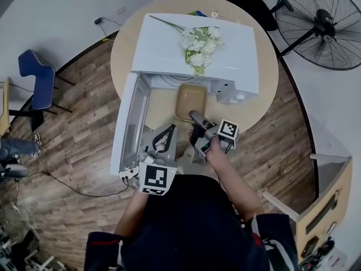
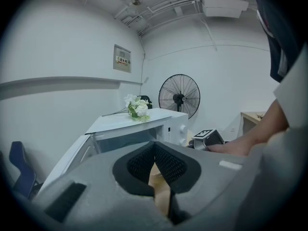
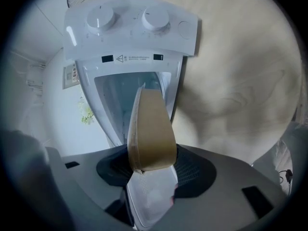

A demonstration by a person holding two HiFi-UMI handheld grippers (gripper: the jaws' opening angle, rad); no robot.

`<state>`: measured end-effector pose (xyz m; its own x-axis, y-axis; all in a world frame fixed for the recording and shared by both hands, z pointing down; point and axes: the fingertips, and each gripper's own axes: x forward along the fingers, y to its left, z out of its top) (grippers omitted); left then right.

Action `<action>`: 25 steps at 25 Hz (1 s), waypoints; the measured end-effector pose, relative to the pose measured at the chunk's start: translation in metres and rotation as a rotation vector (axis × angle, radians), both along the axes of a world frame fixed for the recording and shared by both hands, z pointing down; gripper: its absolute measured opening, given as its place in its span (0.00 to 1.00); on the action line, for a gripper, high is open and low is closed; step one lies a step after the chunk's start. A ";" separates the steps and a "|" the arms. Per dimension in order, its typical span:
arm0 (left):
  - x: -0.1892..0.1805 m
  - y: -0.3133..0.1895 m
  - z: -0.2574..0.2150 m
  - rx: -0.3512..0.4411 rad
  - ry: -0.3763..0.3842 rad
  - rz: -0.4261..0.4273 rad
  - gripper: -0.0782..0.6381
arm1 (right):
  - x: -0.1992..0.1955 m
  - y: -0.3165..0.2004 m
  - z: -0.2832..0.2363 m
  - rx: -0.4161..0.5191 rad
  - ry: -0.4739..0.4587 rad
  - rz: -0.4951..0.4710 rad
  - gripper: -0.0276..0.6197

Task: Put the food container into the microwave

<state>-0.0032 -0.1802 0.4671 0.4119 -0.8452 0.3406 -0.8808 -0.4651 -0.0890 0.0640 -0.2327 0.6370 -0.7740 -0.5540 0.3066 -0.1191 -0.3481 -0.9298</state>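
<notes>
The tan food container (image 1: 190, 100) hangs level in front of the open white microwave (image 1: 169, 49), its far edge at the mouth of the cavity. My right gripper (image 1: 196, 117) is shut on its near rim. In the right gripper view the container (image 3: 149, 129) stands edge-on between the pads, with the microwave's knobs and panel (image 3: 130, 25) behind it. My left gripper (image 1: 171, 129) hovers just left of the right one, near the open door (image 1: 127, 123), shut with nothing in it. Its pads (image 2: 166, 162) meet at the tips in the left gripper view, facing the microwave (image 2: 139, 124).
White artificial flowers (image 1: 198, 43) lie on the microwave's top. The microwave stands on a round wooden table (image 1: 262, 103). A standing fan (image 1: 324, 24) is at the back right, a blue chair (image 1: 36, 78) at the left, and a wooden cabinet (image 1: 330, 208) at the right.
</notes>
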 end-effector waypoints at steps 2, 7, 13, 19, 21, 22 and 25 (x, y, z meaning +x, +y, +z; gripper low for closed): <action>-0.003 0.000 0.002 -0.008 -0.002 0.002 0.13 | -0.004 -0.006 0.000 0.000 -0.006 0.003 0.39; -0.008 -0.001 0.010 -0.045 0.006 0.036 0.13 | -0.016 -0.017 0.001 -0.017 -0.048 0.019 0.40; -0.022 -0.012 0.018 -0.070 0.008 0.037 0.13 | -0.027 -0.030 0.010 -0.041 -0.042 0.040 0.40; -0.029 -0.021 0.030 -0.098 0.011 0.039 0.13 | -0.033 -0.048 0.017 -0.019 -0.015 0.036 0.40; -0.029 -0.021 0.034 -0.108 0.015 0.043 0.13 | -0.034 -0.053 0.019 -0.011 -0.012 0.040 0.40; -0.029 -0.022 0.036 -0.112 0.016 0.046 0.13 | -0.034 -0.055 0.020 -0.009 -0.012 0.043 0.40; -0.031 -0.024 0.040 -0.124 0.014 0.051 0.13 | -0.035 -0.065 0.023 0.001 -0.010 0.048 0.40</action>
<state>-0.0342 -0.2042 0.5069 0.4590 -0.7746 0.4350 -0.8564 -0.5161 -0.0154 0.0292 -0.2973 0.6597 -0.7495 -0.5911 0.2980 -0.0925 -0.3522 -0.9313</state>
